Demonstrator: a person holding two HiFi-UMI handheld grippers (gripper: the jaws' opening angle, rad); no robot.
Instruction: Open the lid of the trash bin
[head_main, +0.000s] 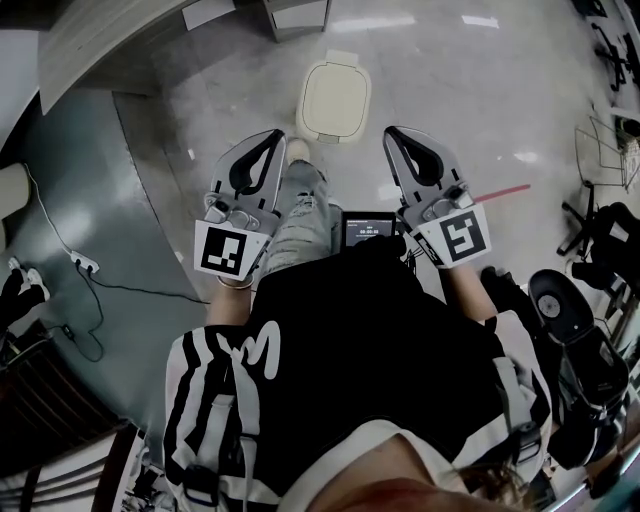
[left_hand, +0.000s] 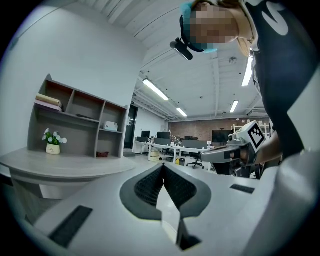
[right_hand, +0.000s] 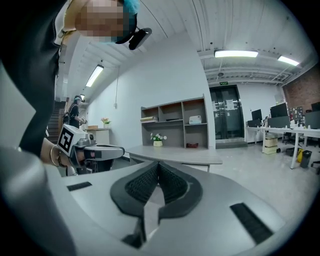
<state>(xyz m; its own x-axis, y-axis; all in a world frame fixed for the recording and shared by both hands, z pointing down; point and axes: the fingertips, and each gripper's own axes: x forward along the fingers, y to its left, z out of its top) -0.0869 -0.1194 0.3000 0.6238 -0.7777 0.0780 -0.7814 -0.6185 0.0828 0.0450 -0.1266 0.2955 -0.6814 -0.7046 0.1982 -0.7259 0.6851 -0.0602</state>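
Left claw (head_main: 273, 134), right claw (head_main: 392, 131) closed, empty; trash bin lid (head_main: 333, 100) hides body.

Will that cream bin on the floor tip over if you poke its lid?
Probably not: the cream rounded plastic trash bin sits flat on the smooth floor. It looks light, so it might slide instead.

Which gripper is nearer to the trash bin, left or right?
Left, only slightly. The left gripper ends just off the trash bin's near left corner; the right gripper ends off its near right corner, with more gap.
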